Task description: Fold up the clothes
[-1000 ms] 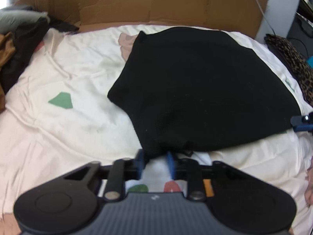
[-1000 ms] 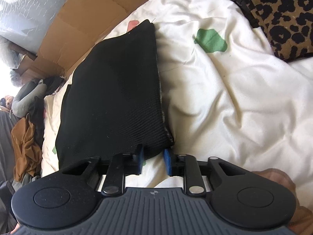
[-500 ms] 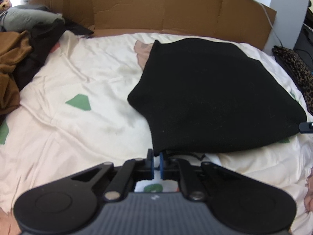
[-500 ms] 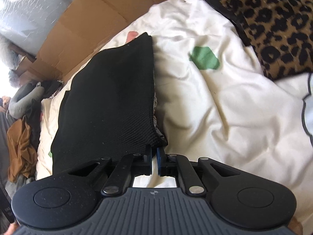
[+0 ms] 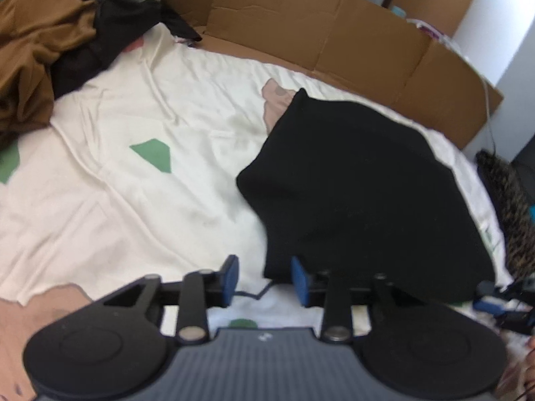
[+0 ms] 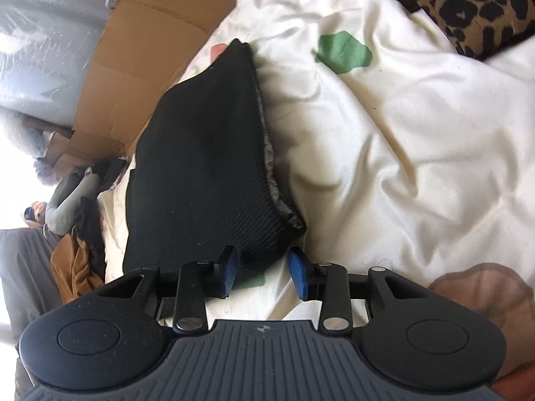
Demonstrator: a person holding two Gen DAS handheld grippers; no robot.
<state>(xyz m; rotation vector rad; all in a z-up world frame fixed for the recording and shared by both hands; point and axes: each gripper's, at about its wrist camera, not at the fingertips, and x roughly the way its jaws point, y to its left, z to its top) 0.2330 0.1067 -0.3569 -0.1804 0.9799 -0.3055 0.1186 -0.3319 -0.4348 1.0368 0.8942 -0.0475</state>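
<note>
While both tongs (image 5: 264, 279) (image 6: 262, 272) spread, gripping nothing, black garment (image 5: 361, 180) on sheet (image 5: 133, 200), brown clothes (image 5: 33, 50), cardboard (image 5: 317, 43) behind

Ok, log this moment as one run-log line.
stage: fold released | left gripper: jaws opening, nothing pinched | right gripper: jaws opening, nothing pinched | black garment: folded, lying on white sheet

right gripper (image 6: 262, 272): jaws opening, nothing pinched | folded black garment (image 6: 204, 180): flat on bed (image 6: 418, 153), hem just ahead
</note>
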